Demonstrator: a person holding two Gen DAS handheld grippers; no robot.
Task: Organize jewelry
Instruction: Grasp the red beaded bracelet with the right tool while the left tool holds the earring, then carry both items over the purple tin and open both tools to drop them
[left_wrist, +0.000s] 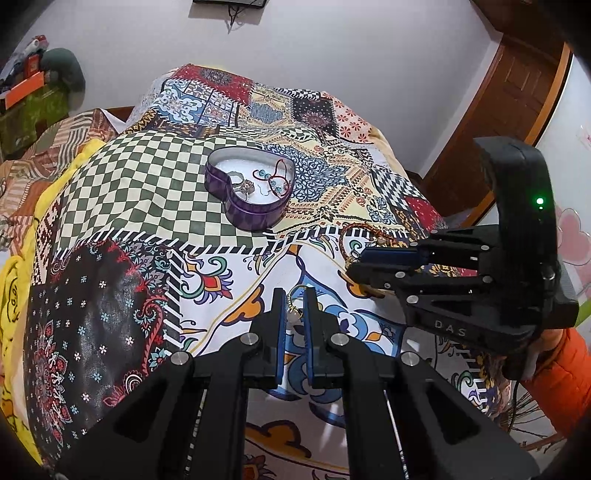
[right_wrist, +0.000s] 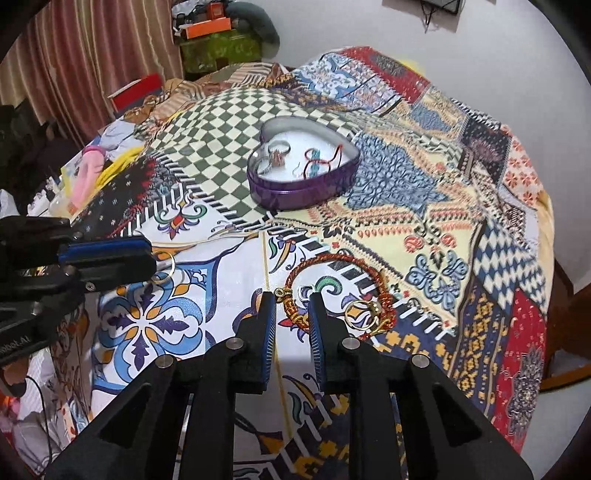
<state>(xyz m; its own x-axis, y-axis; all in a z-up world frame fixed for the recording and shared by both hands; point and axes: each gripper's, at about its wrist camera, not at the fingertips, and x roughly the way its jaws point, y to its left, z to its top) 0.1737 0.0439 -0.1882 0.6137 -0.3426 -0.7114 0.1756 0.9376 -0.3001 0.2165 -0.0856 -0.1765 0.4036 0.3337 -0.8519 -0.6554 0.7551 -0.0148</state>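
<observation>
A purple heart-shaped tin (left_wrist: 251, 212) (right_wrist: 295, 192) stands open on the patchwork cloth and holds rings and a red cord bracelet with turquoise beads. My left gripper (left_wrist: 294, 297) (right_wrist: 151, 258) is shut on a thin gold ring (left_wrist: 295, 308) (right_wrist: 164, 267), just above the cloth. A red and gold braided bracelet (right_wrist: 332, 260) (left_wrist: 354, 232) lies on the cloth to its right. My right gripper (right_wrist: 291, 299) (left_wrist: 351, 266) straddles the bracelet's clasp end, its pads slightly apart and not pressing it. Another gold ring (right_wrist: 364, 314) rests on the bracelet's right side.
The patchwork cloth (left_wrist: 147, 192) covers a rounded surface that drops off on all sides. A person's orange sleeve (left_wrist: 554, 376) is behind the right gripper. A wooden door (left_wrist: 517, 92) stands at the right, and clutter with curtains (right_wrist: 92, 55) lies beyond the cloth's left edge.
</observation>
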